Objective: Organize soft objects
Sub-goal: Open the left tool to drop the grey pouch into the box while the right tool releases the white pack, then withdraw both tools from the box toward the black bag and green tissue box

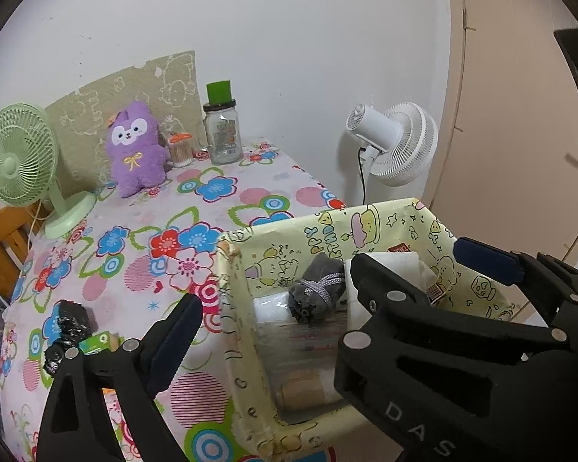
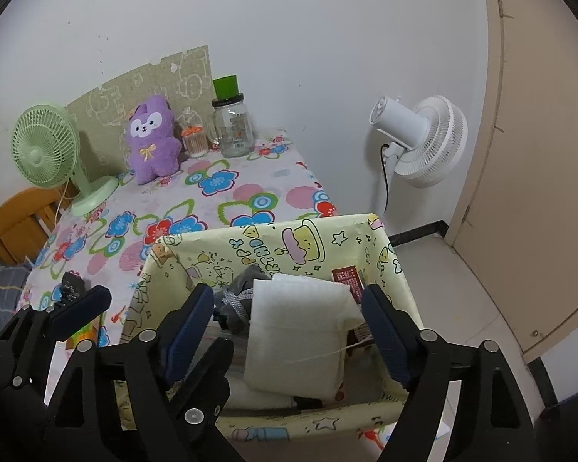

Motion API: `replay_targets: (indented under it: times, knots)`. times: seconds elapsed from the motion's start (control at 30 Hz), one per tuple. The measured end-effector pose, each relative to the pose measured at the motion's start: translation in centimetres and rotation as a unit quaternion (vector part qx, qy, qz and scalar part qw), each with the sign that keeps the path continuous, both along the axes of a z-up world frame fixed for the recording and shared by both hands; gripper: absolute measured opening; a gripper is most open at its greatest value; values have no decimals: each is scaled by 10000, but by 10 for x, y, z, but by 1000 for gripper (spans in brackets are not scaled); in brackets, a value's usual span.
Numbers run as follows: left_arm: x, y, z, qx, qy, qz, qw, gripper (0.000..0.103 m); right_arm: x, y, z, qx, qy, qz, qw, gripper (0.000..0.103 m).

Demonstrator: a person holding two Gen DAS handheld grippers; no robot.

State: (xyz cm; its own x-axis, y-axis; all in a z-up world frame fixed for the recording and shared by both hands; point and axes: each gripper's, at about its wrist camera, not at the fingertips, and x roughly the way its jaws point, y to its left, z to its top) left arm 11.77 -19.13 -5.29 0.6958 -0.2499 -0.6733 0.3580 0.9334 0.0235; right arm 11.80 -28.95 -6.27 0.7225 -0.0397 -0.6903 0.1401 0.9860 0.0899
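A yellow cartoon-print box (image 1: 289,231) (image 2: 273,238) stands at the table's near right corner. Inside lie a grey bundle tied with a ribbon (image 1: 318,292) (image 2: 237,300) and a white foam pad (image 2: 296,331) (image 1: 393,265). My right gripper (image 2: 289,312) is open, its fingers on either side of the foam pad over the box. My left gripper (image 1: 277,288) is open at the box's left wall; it also shows in the right wrist view (image 2: 84,304). A purple plush bunny (image 1: 136,150) (image 2: 152,142) sits at the table's back.
On the floral tablecloth (image 1: 212,200) stand a green desk fan (image 1: 19,158), a glass jar with a green lid (image 1: 221,131) and a toothpick holder (image 1: 180,149). A black wrapped item (image 1: 71,323) lies near left. A white floor fan (image 1: 397,142) stands by the wall.
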Motion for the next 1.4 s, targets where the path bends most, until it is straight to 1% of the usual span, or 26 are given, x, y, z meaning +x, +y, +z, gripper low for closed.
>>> replay_targets:
  times: [0.07, 0.17, 0.37, 0.9, 1.13, 1.4]
  knots:
    - [-4, 4, 3, -15, -45, 24, 10000, 98, -3, 2, 2, 3, -42, -24, 10000, 88]
    - [-7, 9, 7, -23, -79, 50, 10000, 99, -9, 7, 7, -21, -124, -47, 9999, 92]
    - [-17, 22, 15, -53, -165, 97, 9998, 101, -21, 18, 17, -79, -268, -23, 9996, 95]
    - [-41, 63, 29, -126, -365, 299, 9988, 101, -43, 62, 36, -183, -477, 156, 9986, 98]
    - [-50, 88, 32, -169, -413, 396, 9982, 101, -50, 84, 40, -258, -531, 234, 9980, 98]
    - [-57, 116, 32, -177, -463, 583, 9971, 101, -53, 115, 42, -281, -589, 448, 9969, 99]
